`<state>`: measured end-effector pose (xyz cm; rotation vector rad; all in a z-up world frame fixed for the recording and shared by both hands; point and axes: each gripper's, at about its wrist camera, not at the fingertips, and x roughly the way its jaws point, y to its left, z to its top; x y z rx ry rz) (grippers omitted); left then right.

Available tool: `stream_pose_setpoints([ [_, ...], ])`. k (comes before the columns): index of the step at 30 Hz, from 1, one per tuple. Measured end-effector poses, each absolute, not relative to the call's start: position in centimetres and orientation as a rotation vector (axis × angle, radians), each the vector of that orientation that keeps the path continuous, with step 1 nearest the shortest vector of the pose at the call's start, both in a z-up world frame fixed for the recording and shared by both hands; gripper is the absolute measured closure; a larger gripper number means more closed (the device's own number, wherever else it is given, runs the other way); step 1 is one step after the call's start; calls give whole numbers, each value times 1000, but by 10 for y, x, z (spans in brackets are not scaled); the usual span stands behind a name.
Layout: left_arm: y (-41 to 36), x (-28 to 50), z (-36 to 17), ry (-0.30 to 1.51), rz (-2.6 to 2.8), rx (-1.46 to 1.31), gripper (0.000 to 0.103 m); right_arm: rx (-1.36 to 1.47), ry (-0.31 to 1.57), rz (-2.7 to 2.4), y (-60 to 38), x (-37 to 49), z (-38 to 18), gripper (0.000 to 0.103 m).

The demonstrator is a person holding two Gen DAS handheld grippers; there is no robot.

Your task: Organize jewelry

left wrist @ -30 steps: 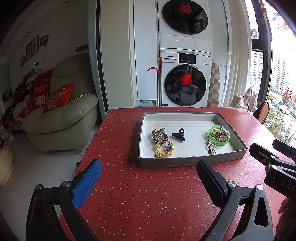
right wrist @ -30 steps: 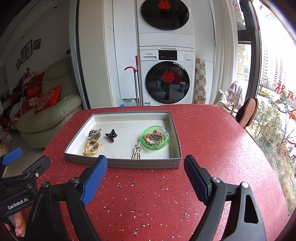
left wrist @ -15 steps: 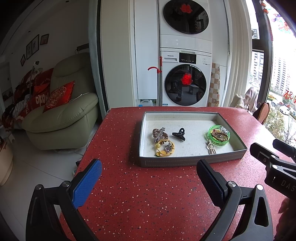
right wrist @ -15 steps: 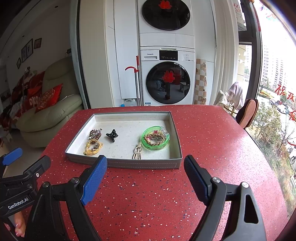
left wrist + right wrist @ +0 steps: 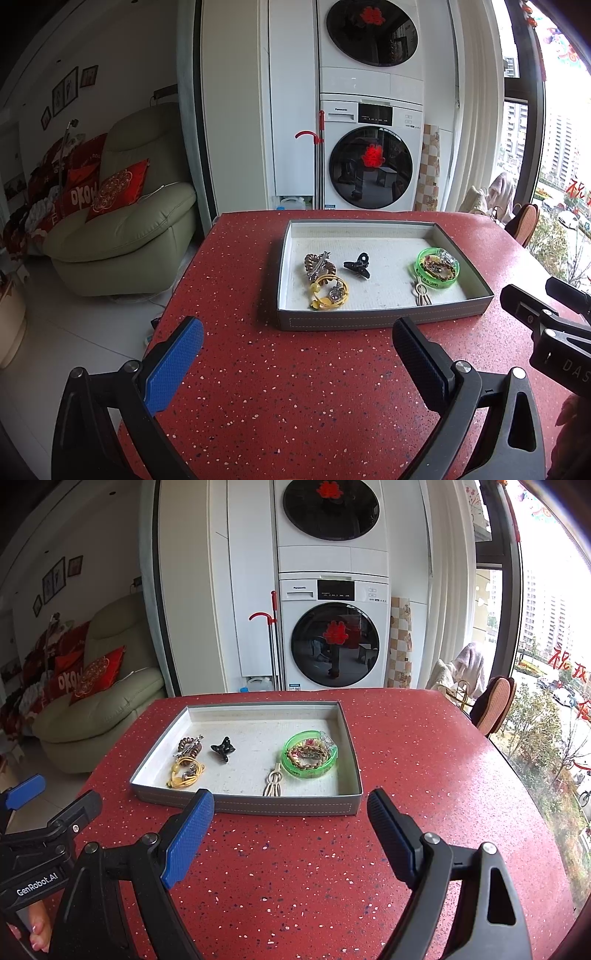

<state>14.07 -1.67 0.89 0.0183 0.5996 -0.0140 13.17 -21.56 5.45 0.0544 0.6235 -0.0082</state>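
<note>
Change: we see almost none over the last second; both views have crept slightly nearer the tray, the pieces inside lie as they did, so nothing tells us how far the sorting has got.
Left gripper [image 5: 297, 334]: we hold it wide open and empty, short of the tray's near wall.
Tray [image 5: 280, 806]: grey, shallow, on the red table [image 5: 332, 886]; all the jewelry we can see lies in it.
Tray, left end: a brown and silver clip [image 5: 189, 746] touching a yellow hair tie [image 5: 185, 772].
Tray, left of middle: a black claw clip [image 5: 222, 753].
Tray, right of middle: a cream clip [image 5: 273, 783] by the near wall.
Tray, right end: a green bangle [image 5: 309, 757] ringing a woven bracelet [image 5: 308, 753].
Right gripper [image 5: 290, 808]: likewise spread wide, nothing in it, before the tray's near wall.
</note>
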Motion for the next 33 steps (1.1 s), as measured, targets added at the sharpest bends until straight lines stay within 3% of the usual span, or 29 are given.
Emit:
stream_pose_setpoints([
  [33,-17,141,7,612,-12,18,0,55,626,-8,-215,132,55,16],
])
